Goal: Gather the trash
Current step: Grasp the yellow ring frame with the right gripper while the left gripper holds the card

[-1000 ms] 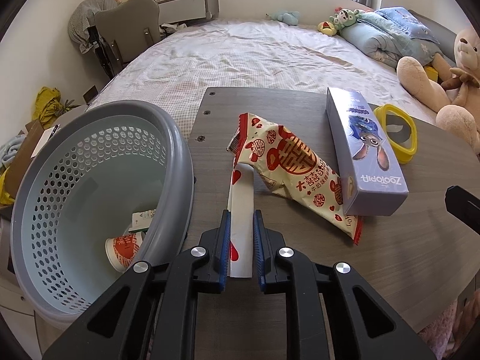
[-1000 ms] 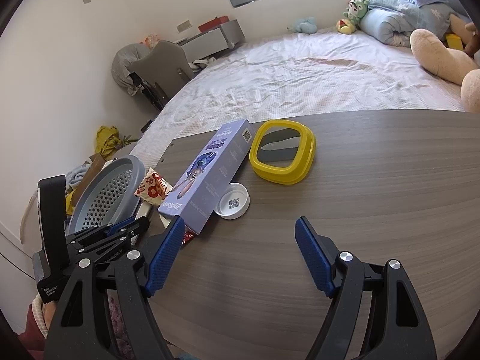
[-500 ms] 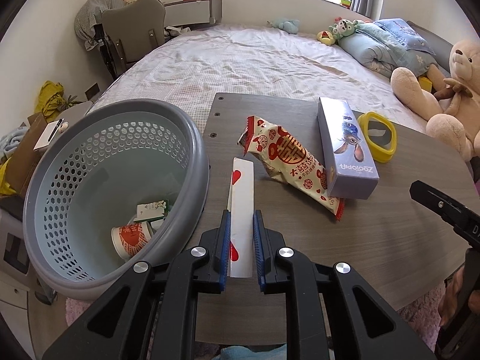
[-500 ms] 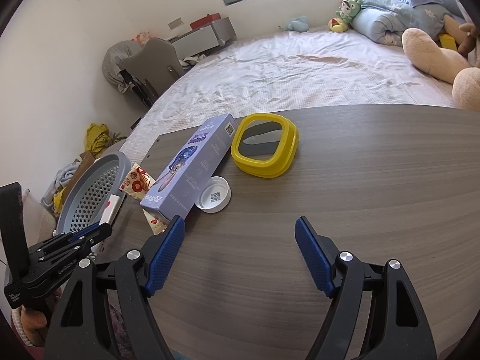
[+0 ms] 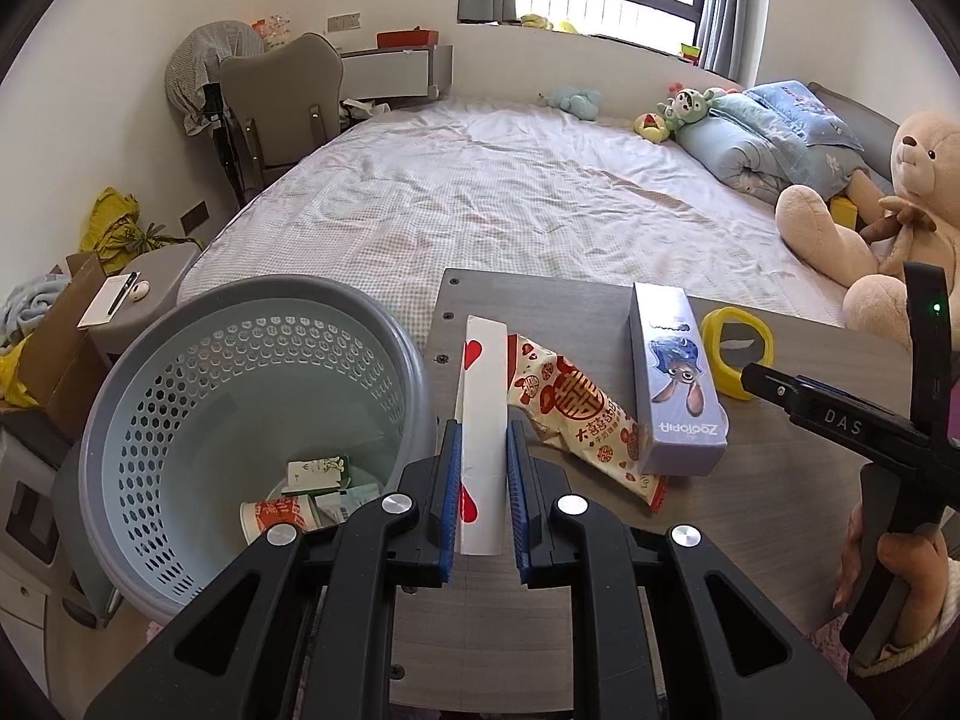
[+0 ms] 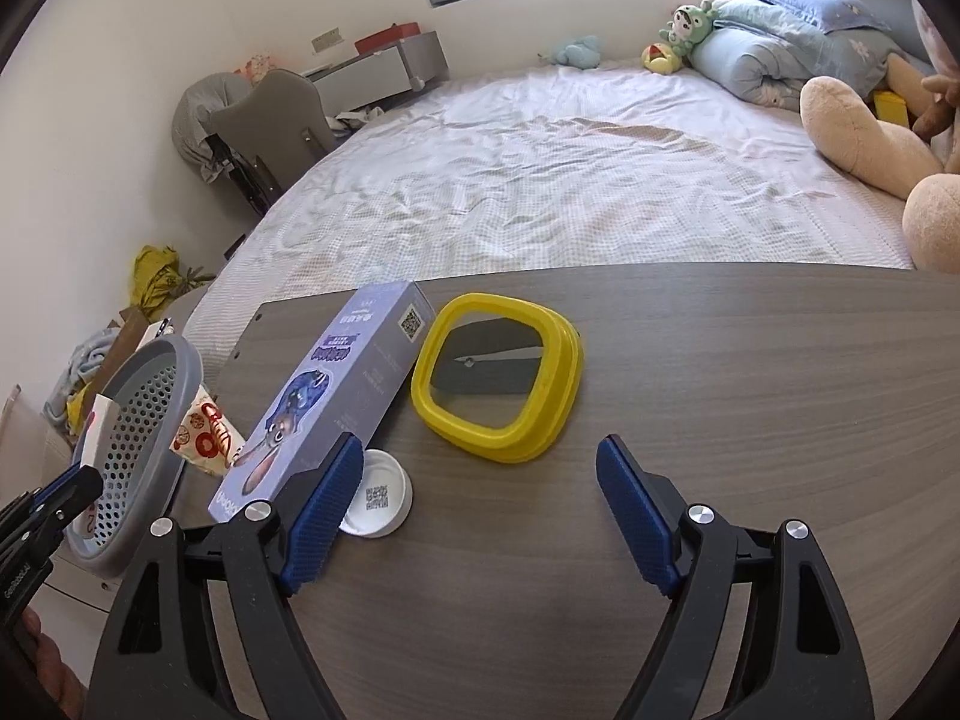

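Lifted clear of the tabletop (image 5: 750, 510) within the last second, a white card strip with red hearts (image 5: 480, 414) now stands pinched between the closed pads of the left tool (image 5: 482, 501), just right of the grey perforated basket (image 5: 120, 420), where a paper cup (image 5: 279, 516) and small cartons already lie. A second ago the strip lay against the red-and-cream snack wrapper (image 5: 582, 414); the wrapper remains on the tabletop, further right of the basket, beside the purple box (image 5: 678, 396). The right tool (image 6: 480, 510) hangs wide open and empty (a white lid (image 6: 378, 495) near its left pad). Judging by the lift, a drop into the basket looks next.
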Demonstrator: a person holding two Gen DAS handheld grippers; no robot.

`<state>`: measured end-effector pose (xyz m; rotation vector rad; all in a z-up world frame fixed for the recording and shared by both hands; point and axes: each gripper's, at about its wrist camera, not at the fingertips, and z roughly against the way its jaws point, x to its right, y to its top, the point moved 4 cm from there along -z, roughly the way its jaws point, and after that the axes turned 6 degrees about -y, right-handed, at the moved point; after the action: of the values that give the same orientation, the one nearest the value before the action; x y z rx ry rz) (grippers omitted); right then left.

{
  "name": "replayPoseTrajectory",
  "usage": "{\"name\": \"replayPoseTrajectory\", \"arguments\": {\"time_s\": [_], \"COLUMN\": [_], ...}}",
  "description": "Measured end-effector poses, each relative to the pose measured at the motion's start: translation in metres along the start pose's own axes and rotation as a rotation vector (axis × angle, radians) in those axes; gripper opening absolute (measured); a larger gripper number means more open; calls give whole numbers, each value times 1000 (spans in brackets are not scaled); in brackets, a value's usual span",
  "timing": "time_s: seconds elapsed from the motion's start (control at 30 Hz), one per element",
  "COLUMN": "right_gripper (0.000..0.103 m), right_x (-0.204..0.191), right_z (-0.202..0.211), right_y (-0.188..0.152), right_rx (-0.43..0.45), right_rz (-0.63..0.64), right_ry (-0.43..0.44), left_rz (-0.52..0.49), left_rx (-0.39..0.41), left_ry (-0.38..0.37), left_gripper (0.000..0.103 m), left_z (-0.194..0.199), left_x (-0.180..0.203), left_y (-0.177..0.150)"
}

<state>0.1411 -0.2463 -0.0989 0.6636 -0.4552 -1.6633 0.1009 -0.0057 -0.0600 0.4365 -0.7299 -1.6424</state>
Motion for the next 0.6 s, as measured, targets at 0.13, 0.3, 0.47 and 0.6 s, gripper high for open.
{"name": "replayPoseTrajectory", "arguments": {"time_s": [0.13,0.3,0.47,0.6], "right_gripper": [83,85,85,84], "right_x": [-1,-3,-5,-6], "right_z": [-11,-25,-34,-39], "right_y": [8,14,16,16], "right_rx": [-2,-25,-31,-36], "right_rz": [-3,-2,5,16], "right_ry": [-33,-70,-106,-130], "left_rz": [11,23,35,43], "left_rx": [-5,-2,-7,-9], "left_ry": [-1,4,3,4], "left_gripper": [14,14,14,14], "left_z": [-4,-7,-10,-12], "left_x": [-5,-12,-16,-18], "left_y": [2,5,4,3]}}
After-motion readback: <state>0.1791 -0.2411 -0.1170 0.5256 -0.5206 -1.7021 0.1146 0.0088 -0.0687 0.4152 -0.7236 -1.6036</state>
